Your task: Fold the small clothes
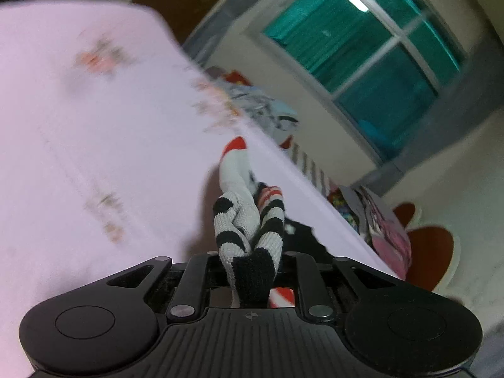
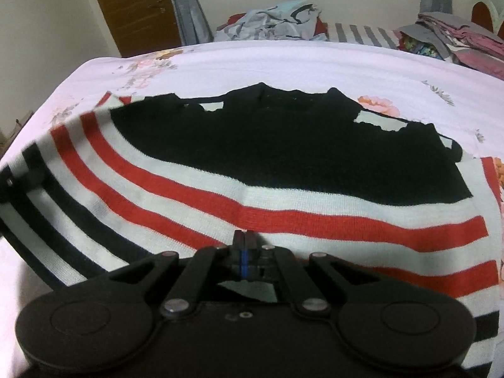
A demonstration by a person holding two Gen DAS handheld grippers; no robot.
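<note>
- left wrist view: rolled hard, close above the bed (image 1: 94, 157), facing its far edge and the window (image 1: 362, 47)
- right wrist view: level, low near edge, facing same far edge
</note>
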